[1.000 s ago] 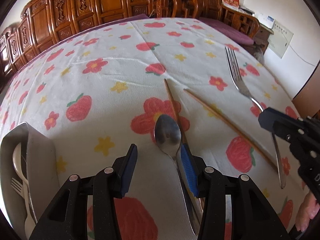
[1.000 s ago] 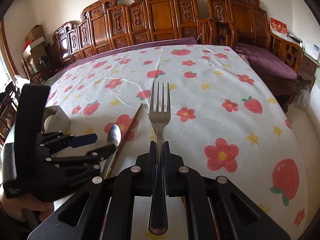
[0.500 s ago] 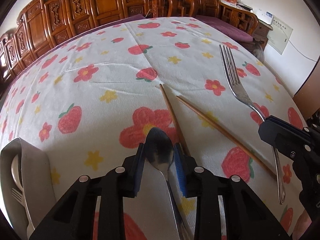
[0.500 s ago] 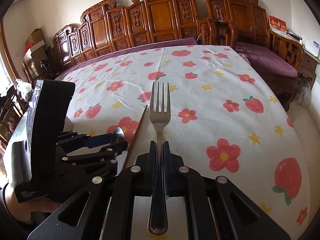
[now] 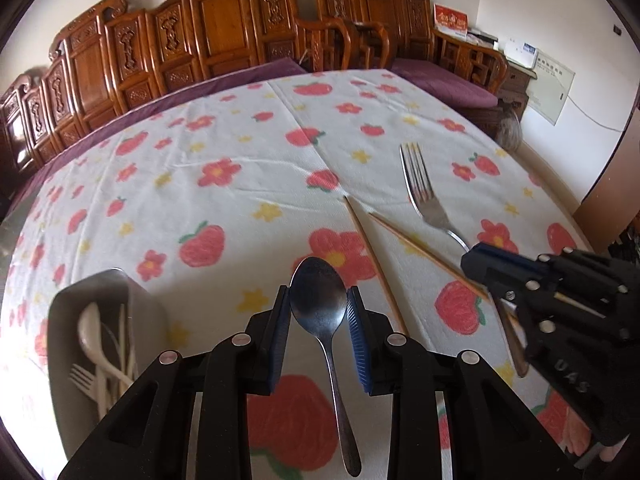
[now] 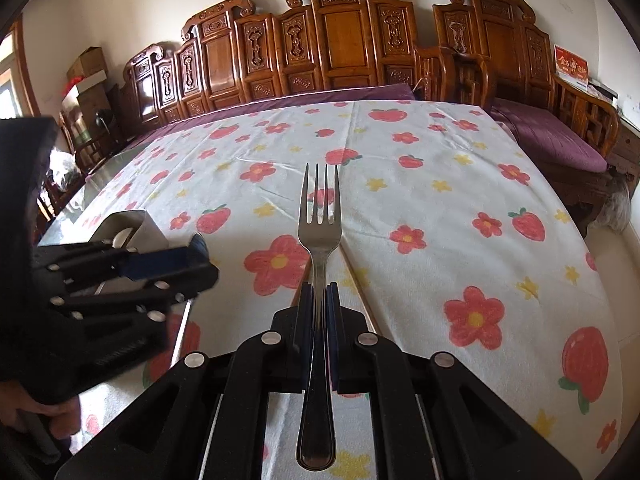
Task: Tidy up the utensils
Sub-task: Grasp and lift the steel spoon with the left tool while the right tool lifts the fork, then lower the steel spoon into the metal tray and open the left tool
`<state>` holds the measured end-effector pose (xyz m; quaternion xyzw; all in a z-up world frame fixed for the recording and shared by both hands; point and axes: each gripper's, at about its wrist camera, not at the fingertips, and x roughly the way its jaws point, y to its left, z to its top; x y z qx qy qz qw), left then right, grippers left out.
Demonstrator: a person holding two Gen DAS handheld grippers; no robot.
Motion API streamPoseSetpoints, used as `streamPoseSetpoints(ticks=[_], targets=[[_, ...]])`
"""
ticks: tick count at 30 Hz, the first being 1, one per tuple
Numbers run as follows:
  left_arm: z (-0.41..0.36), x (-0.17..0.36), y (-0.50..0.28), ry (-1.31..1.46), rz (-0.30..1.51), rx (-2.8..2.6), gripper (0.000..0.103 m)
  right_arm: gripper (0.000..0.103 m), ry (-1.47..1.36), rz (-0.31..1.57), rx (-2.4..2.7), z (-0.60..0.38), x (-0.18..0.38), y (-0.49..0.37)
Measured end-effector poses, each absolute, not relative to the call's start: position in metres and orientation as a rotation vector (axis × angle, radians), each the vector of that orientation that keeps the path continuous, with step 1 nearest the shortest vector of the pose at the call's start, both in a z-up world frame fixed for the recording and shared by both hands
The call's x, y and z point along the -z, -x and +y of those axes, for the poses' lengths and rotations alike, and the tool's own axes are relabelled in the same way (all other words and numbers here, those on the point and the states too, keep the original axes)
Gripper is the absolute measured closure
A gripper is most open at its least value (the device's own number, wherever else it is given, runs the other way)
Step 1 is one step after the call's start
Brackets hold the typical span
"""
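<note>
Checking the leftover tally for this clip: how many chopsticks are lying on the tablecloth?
2. One chopstick lies just right of the held spoon; the other chopstick angles away to its right, toward the right gripper, which hides its near end. More may be hidden.

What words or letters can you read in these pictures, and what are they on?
"UAS" – raised letters on the right gripper, seen from the left wrist.
Red card on the far shelf: gold characters, too blurred to read.
Wall notice: print too small to read.
</note>
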<state>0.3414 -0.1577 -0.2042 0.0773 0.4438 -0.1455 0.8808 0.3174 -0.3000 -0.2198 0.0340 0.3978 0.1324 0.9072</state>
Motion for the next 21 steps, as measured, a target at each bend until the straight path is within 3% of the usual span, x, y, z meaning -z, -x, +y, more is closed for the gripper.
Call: streamPoseSetpoints(ticks=[21], targets=[[-0.097, 0.134, -0.307, -0.189, 0.815, 0.238, 0.077, 0.094, 0.024, 0.778, -0.391, -0.244, 0.202, -0.296]])
